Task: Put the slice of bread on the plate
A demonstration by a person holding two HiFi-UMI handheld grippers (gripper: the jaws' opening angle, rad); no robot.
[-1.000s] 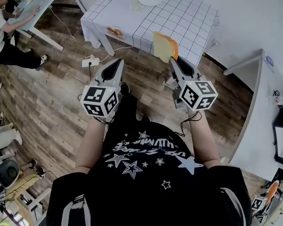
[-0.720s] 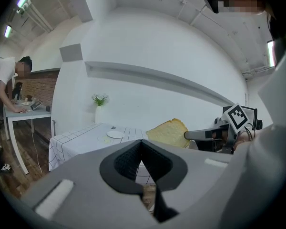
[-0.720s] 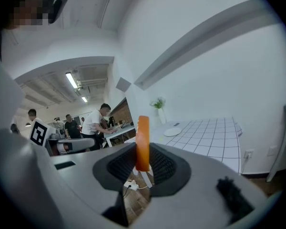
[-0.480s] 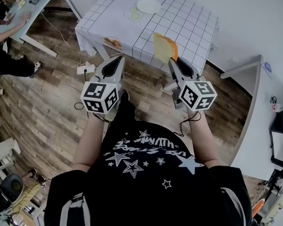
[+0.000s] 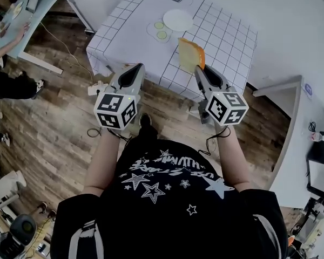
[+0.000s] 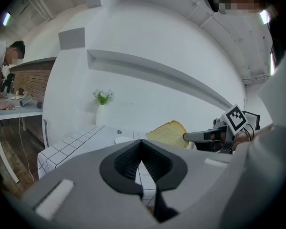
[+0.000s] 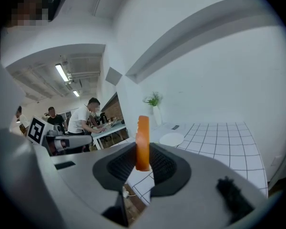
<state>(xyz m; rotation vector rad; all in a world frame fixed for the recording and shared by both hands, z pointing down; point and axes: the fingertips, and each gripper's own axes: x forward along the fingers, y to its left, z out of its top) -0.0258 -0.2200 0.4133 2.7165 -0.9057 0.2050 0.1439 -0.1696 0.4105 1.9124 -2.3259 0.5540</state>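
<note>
Currently the right gripper [image 7: 143, 162] has its jaws clamped on the slice of bread [image 7: 143, 140], which stands upright and edge-on between the pads. The left gripper [image 6: 142, 162] has its jaws together, with nothing between them. The slice hangs over the near edge of the grid-patterned table [image 5: 129, 31], apart from the white plate [image 5: 177, 20] farther along it.

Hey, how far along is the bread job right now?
Done: the slice of bread is picked up, clamped upright in the right gripper. In hand: it hangs over the checked table's near edge. Left: setting it on the white plate farther back.
</note>
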